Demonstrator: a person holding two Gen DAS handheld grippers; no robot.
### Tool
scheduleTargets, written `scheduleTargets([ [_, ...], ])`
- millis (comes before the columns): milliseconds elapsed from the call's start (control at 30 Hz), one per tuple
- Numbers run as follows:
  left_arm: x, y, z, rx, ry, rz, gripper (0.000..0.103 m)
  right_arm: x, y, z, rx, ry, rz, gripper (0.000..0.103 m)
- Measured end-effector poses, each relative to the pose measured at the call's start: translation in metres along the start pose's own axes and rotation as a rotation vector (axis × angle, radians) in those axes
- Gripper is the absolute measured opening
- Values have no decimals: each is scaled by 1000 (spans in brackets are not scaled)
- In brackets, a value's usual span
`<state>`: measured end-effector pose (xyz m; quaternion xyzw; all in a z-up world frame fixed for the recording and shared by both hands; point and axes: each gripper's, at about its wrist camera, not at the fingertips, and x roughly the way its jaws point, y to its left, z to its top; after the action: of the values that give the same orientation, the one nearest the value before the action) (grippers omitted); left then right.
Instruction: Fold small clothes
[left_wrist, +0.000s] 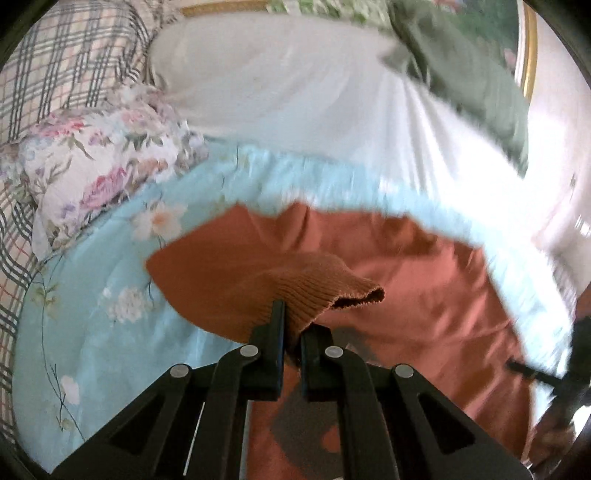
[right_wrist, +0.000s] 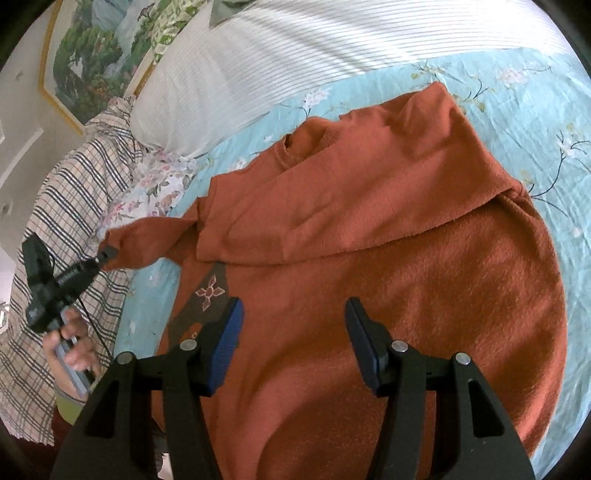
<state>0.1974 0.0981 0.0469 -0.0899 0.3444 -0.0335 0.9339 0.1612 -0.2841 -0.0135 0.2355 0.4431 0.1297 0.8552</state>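
Note:
An orange knit sweater (right_wrist: 369, 258) lies on a light blue floral sheet (right_wrist: 517, 110), its right sleeve folded across the chest. My left gripper (left_wrist: 291, 325) is shut on the ribbed cuff (left_wrist: 325, 291) of the left sleeve and holds it up; it also shows in the right wrist view (right_wrist: 105, 254) at the sleeve end (right_wrist: 144, 243). My right gripper (right_wrist: 291, 325) is open and empty, hovering over the sweater's body.
A white ribbed pillow (right_wrist: 295, 62) lies beyond the sweater. A floral pillow (left_wrist: 103, 162) and a plaid cover (left_wrist: 55, 74) lie to the left. A green garment (left_wrist: 469, 74) lies on the white pillow. A framed painting (right_wrist: 85, 62) hangs on the wall.

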Motion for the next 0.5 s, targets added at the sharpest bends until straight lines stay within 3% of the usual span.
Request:
scheduleTargets([
  [200, 7, -44, 31, 36, -22, -92, 4, -18, -12, 6, 25, -57, -14, 58],
  [500, 102, -177, 14, 130, 94, -247, 4, -39, -54, 8, 103, -93, -75, 58],
])
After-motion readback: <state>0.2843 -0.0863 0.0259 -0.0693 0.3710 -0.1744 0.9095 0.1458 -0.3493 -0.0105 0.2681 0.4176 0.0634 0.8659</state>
